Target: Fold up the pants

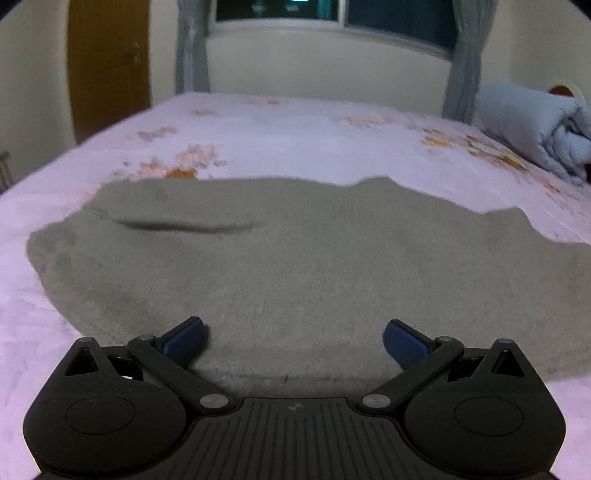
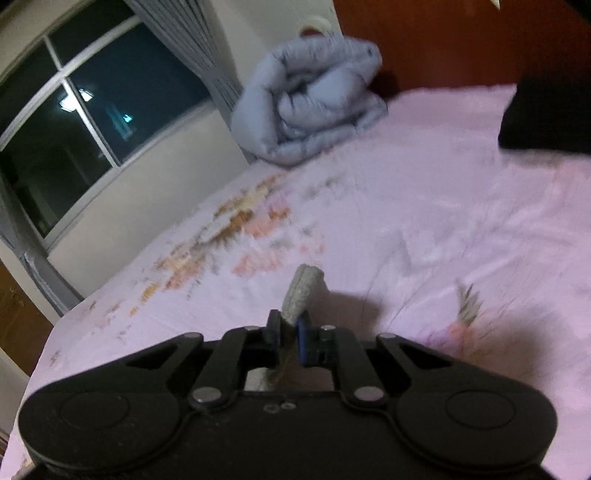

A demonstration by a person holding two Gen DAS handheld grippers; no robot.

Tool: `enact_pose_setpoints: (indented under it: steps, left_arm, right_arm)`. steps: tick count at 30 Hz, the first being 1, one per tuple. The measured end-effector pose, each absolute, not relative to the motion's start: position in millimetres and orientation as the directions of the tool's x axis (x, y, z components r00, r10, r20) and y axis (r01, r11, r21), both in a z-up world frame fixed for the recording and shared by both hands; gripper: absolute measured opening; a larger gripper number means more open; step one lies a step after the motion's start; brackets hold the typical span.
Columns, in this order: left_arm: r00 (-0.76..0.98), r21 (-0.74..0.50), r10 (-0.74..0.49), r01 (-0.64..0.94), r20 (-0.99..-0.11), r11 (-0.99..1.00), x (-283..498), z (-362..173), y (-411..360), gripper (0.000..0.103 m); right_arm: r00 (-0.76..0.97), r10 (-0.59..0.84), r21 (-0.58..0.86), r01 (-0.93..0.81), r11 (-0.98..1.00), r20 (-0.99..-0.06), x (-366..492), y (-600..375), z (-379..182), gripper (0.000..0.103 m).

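Grey pants (image 1: 295,266) lie spread across the pink bed sheet (image 1: 295,140) in the left wrist view, with a dark crease near their far left. My left gripper (image 1: 293,338) hovers over the near edge of the cloth, its blue-padded fingers wide apart with nothing between them. In the right wrist view my right gripper (image 2: 289,330) is shut on a narrow fold of the grey pants (image 2: 301,291), which sticks up past the fingertips above the sheet. The rest of the pants is hidden below that gripper.
A rolled pale-blue quilt (image 2: 310,107) lies at the head of the bed, also in the left wrist view as a quilt (image 1: 535,125) at far right. A black object (image 2: 550,114) sits on the sheet at right. A window (image 1: 332,18) with grey curtains is beyond the bed.
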State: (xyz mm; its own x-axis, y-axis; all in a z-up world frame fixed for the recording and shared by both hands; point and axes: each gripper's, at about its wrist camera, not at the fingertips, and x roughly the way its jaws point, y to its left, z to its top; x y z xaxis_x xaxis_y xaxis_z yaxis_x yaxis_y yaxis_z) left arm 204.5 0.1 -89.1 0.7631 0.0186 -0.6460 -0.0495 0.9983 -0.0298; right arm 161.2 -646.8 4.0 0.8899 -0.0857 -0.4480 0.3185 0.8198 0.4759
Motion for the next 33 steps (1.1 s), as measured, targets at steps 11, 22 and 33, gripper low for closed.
enact_pose_setpoints:
  steps: [11,22,33]
  left_arm:
    - [0.718,-0.050,-0.081,0.063,-0.691,0.997,211,-85,10,0.103]
    - [0.678,-0.122,-0.206,0.170,-0.705,0.978,209,-78,29,0.103]
    - [0.821,-0.164,0.075,-0.201,-0.567,0.966,155,-72,75,0.103]
  right_arm:
    - [0.877,-0.147,0.433,0.364,0.825,-0.457,92,-645,15,0.001]
    - [0.803,-0.177,0.438,0.478,0.761,-0.569,80,-654,-41,0.004]
    - [0.868,-0.065,0.551,0.369,0.749,-0.493,48,-589,-26,0.021]
